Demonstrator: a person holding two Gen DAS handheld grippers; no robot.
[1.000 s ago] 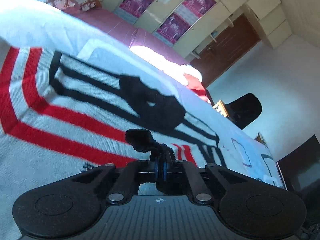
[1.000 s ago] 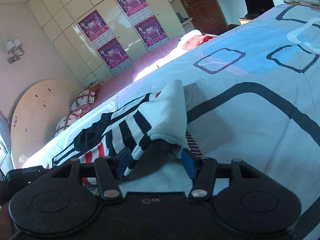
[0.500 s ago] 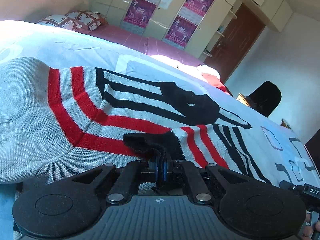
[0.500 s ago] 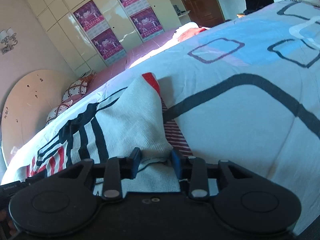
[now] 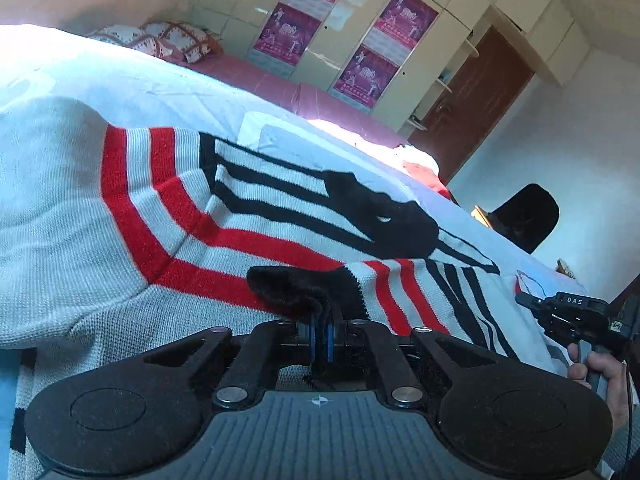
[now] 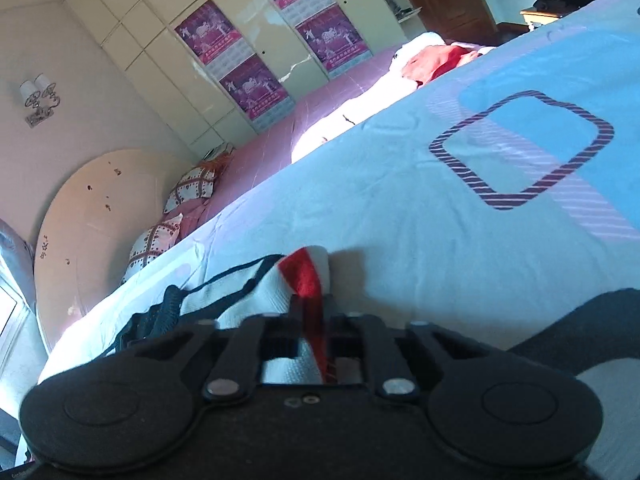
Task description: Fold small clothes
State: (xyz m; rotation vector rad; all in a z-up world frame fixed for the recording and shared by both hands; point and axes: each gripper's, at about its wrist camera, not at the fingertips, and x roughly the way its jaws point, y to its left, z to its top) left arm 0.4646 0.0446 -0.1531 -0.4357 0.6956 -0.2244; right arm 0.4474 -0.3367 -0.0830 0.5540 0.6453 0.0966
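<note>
- Both my grippers had cloth of the one striped sweater [image 5: 248, 216], which lay spread on the bedspread [image 6: 400, 208] with its long axis running away from my left gripper [image 5: 319, 330] toward the far side of the bed.
- Most of the knit lay ahead of and to the left of my left fingers; my right gripper [image 6: 316, 320] sat at the sweater's opposite edge, so the garment stretched between my two hands.
- My left fingers were pressed together on a dark cuff or hem [image 5: 296, 288], bunched just ahead of them.
- My right jaws had just been closing, with a red-and-white fold [image 6: 306, 276] between them; they looked clamped on it.
- Beyond that fold the bedspread lay bare, so I judged nothing blocked a carry across.
- Well apart stood the pillows [image 6: 188, 188], wardrobe [image 6: 224, 40] and a red garment [image 6: 436, 60], none in my way.
</note>
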